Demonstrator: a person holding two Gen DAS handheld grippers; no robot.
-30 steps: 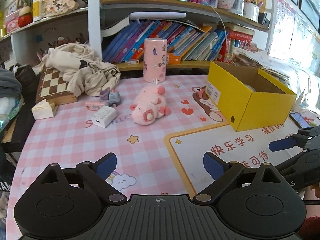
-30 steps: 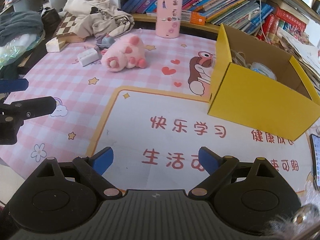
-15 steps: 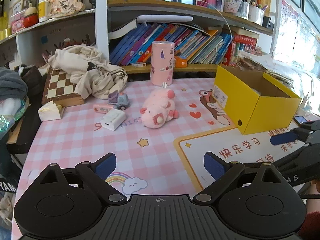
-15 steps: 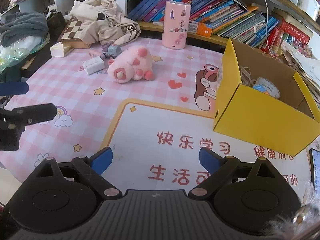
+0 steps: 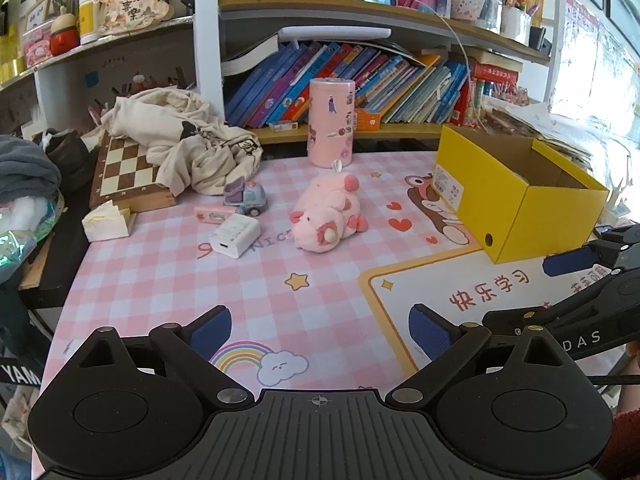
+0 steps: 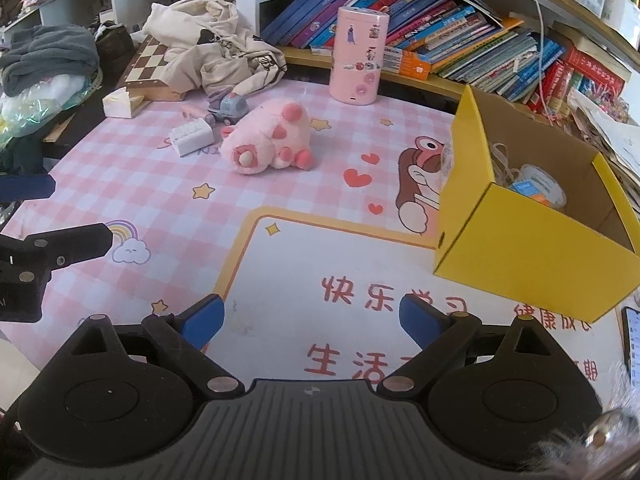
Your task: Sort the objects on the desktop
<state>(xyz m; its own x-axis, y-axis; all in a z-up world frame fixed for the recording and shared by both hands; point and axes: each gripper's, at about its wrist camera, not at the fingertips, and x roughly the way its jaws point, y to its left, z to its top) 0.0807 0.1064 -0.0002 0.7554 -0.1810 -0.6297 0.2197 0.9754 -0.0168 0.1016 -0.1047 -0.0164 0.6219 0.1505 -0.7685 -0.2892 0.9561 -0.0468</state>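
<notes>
Pink plush pig (image 5: 326, 216) sits farther off than before; both hand-held grippers (image 5: 320, 330) (image 6: 311, 320) remain spread, empty

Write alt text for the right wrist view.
An open right gripper hovers empty over a pink checked desk mat. Ahead lie a pink plush toy, a white charger and a toy car; an open yellow box stands right.

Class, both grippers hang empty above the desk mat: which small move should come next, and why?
Probably advance the open left gripper toward the pink plush pig: it lies loose on the mat, nearest and unobstructed, while the open yellow cardboard box has room.
</notes>
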